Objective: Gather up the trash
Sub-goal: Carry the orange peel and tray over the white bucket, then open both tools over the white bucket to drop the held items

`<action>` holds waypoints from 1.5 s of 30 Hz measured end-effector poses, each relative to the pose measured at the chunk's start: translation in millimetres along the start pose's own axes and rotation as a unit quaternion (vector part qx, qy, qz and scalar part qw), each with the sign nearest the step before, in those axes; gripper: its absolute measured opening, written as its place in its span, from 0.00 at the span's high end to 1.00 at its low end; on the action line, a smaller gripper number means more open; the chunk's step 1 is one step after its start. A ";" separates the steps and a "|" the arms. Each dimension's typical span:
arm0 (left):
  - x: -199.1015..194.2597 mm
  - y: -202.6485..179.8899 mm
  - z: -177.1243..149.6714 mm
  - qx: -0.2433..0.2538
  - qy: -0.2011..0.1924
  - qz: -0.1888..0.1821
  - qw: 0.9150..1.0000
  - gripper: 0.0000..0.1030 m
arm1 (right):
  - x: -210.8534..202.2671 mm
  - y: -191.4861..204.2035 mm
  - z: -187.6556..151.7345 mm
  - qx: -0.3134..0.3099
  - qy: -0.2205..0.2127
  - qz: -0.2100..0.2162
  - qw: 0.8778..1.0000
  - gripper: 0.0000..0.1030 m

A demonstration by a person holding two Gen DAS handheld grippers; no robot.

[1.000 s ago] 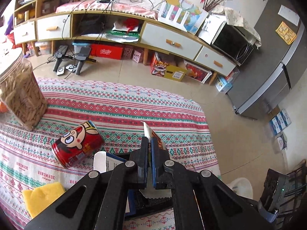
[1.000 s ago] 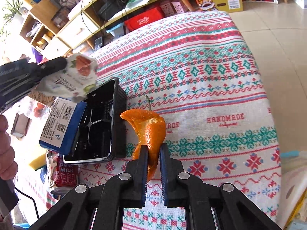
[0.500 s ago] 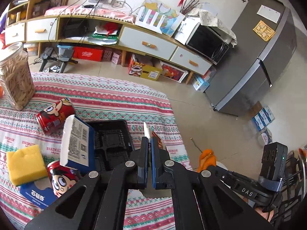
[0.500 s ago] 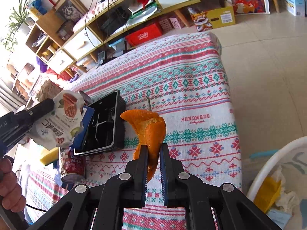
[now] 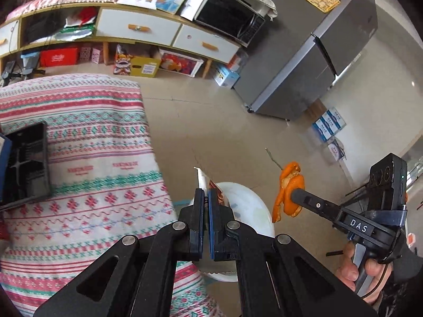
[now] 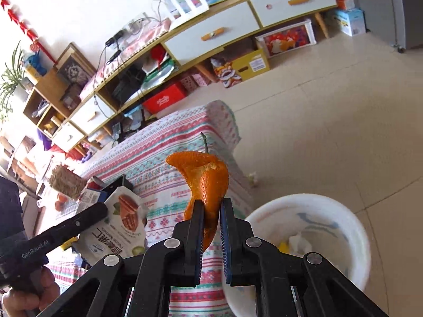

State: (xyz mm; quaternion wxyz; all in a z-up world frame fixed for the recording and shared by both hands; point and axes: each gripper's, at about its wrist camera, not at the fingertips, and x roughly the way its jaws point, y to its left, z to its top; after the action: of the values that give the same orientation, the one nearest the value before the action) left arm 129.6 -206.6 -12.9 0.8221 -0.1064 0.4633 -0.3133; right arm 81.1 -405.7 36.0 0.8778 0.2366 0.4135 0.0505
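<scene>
My left gripper [image 5: 205,194] is shut on a snack wrapper [image 5: 201,178], seen edge-on here; in the right wrist view the wrapper [image 6: 120,227] is a white pouch with a pecan picture, hanging from the left gripper [image 6: 101,210] beside the table edge. My right gripper [image 6: 211,206] is shut on a curled orange peel [image 6: 205,177] with a thin stem. The left wrist view shows the peel [image 5: 289,194] held over the floor, right of the white bin [image 5: 248,206]. The bin [image 6: 341,214], holding paper scraps, stands on the floor below my right gripper.
A table with a patterned cloth [image 5: 87,158] carries a black tray [image 5: 25,163], a jar [image 6: 63,181] and a can [image 6: 92,182]. A long low cabinet [image 5: 148,26], a grey fridge [image 5: 325,50] and floor boxes [image 5: 327,125] ring the tiled floor.
Both grippers have swung away from the table toward the white bin, keeping the wrapper and the peel. The right gripper has risen; the bin has come into full view.
</scene>
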 end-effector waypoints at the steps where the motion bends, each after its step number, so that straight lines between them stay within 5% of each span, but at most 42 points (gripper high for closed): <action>1: 9.5 -8.7 -1.9 0.007 0.008 0.001 1.000 0.98 | -3.2 -6.3 -2.3 0.004 0.001 -0.010 1.000 0.90; 8: 75.4 -50.6 -13.9 0.040 0.064 0.011 0.997 0.98 | -3.0 -37.7 -13.1 0.020 0.042 -0.082 0.996 0.90; 19: 140.8 -58.6 -32.5 0.032 0.116 0.042 0.992 0.97 | 15.4 -57.9 -21.8 0.007 0.093 -0.161 0.983 0.89; 25: 158.4 -46.5 -30.1 0.003 0.134 0.013 0.991 0.94 | 17.7 -61.1 -20.3 0.000 0.094 -0.185 0.978 0.89; 30: 143.3 -37.1 -24.6 -0.019 0.113 -0.002 0.993 0.80 | 17.7 -64.3 -20.4 -0.002 0.098 -0.193 0.976 0.89; 36: 105.3 -29.5 -10.2 -0.027 0.080 -0.005 0.996 0.79 | 19.2 -59.2 -19.9 -0.008 0.099 -0.195 0.976 0.89; 39: 84.6 -20.7 -7.0 -0.029 0.066 0.003 0.997 0.79 | 24.5 -57.8 -20.8 -0.014 0.107 -0.208 0.972 0.85; 41: 70.1 -14.8 -5.3 -0.029 0.059 0.011 0.998 0.79 | 26.3 -57.7 -19.2 -0.012 0.107 -0.223 0.969 0.69; 45: 38.7 -2.6 -5.4 -0.020 0.047 0.030 0.998 0.78 | 17.5 -56.1 -16.6 -0.004 0.082 -0.210 0.974 0.66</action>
State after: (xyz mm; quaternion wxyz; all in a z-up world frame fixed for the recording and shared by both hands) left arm 138.6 -231.7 -41.5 0.8059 -0.0946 0.5108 -0.2841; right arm 74.2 -444.1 -11.0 0.8329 0.1359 0.5241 -0.1143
